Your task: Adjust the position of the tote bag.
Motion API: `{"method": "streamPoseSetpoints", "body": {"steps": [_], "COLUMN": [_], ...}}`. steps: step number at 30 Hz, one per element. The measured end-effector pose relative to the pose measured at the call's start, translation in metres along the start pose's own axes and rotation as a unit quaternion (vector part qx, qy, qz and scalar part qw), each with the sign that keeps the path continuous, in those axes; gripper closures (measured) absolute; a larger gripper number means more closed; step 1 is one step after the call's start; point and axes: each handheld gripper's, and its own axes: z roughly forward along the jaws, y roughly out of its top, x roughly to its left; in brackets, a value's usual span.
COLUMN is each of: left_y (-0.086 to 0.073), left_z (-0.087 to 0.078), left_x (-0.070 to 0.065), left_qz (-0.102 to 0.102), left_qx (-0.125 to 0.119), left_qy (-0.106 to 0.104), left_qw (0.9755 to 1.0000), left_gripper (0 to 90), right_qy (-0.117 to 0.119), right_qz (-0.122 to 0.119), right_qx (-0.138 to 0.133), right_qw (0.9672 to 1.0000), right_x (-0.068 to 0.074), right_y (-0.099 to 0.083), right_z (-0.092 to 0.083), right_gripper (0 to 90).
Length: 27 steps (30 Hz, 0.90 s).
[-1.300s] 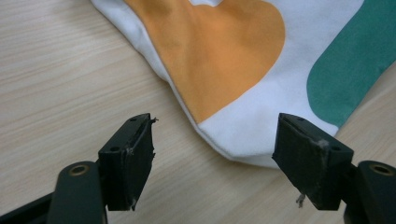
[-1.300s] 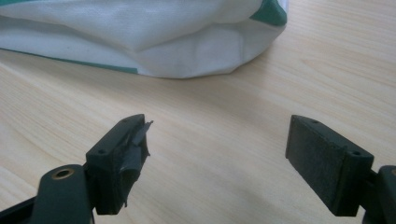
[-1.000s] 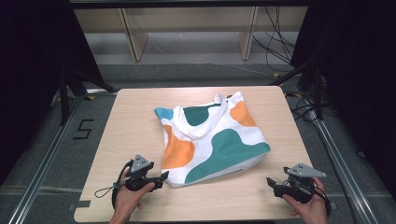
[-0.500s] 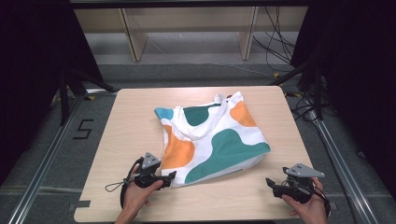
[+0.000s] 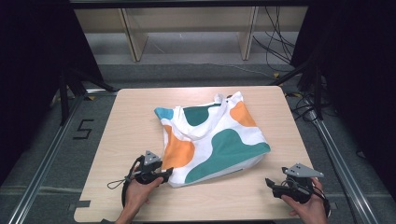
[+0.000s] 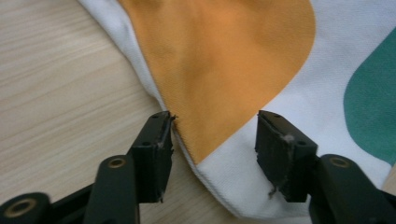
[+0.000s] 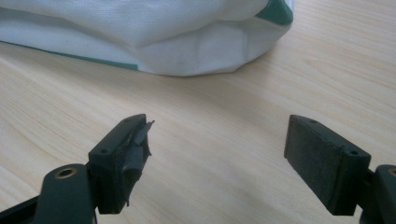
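A white tote bag [image 5: 212, 140] with orange and teal patches lies flat on the wooden table [image 5: 126, 121], its handles toward the far side. My left gripper [image 5: 164, 174] sits at the bag's near left corner. In the left gripper view that gripper [image 6: 215, 140] is open, and the orange-and-white corner of the bag [image 6: 219, 163] lies between its jaws. My right gripper [image 5: 273, 185] rests near the table's front right, apart from the bag. It is open [image 7: 217, 149] over bare wood, with the bag's rounded corner [image 7: 196, 51] farther ahead.
Bare table surface surrounds the bag on the left and at the front. Metal frame rails [image 5: 46, 158] run along both sides of the table. A wooden shelf unit [image 5: 187, 28] and cables [image 5: 280, 51] lie on the floor beyond the far edge.
My left gripper has moved right, from the table's front left up to the bag's near left corner. The right gripper has stayed put.
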Motion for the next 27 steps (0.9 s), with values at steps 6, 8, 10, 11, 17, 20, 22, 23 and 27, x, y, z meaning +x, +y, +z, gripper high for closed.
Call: {"method": "streamPoseSetpoints", "body": {"steps": [6,8,10,11,17,20,22,23,27], "left_y": [-0.002,-0.001,-0.002,-0.002,-0.003,-0.004,-0.004,-0.004,-0.004], "left_z": [0.002,0.001,0.001,0.0,0.0,0.001,0.002,0.003,0.005], "left_x": [0.002,0.001,-0.003,-0.005,-0.024,-0.037,-0.046,-0.049,-0.063], "left_qz": [0.014,0.04,0.044,0.044,0.068,0.071,0.074,0.083,0.091], "left_qx": [-0.004,-0.001,0.001,0.005,0.014,0.012,0.011,0.015,0.015], "left_qy": [-0.003,0.003,-0.002,-0.009,-0.051,-0.071,-0.078,-0.086,-0.094], "left_qw": [0.9999,0.9992,0.999,0.999,0.9963,0.9948,0.9941,0.9928,0.9913], "left_gripper": [72.5,75.0,76.9,78.0,79.5,79.6,79.7,79.6,79.6], "right_qy": [0.017,0.017,0.016,0.016,0.019,0.028,0.031,0.035,0.03], "right_qz": [-0.01,-0.011,-0.01,-0.01,-0.023,-0.014,-0.014,-0.021,-0.031], "right_qx": [0.007,0.005,0.006,0.005,-0.008,-0.012,-0.01,-0.008,-0.008], "right_qw": [0.9998,0.9998,0.9998,0.9998,0.9995,0.9994,0.9994,0.9991,0.999], "right_x": [0.001,0.001,0.001,0.001,0.0,0.004,0.005,0.006,0.013], "right_y": [0.001,0.0,0.0,0.001,0.001,0.002,0.002,0.002,0.005], "right_z": [0.001,0.002,0.001,0.001,0.001,0.0,0.001,0.001,0.004], "right_gripper": [23.4,23.5,23.6,23.8,29.6,34.5,36.7,37.9,48.9]}}
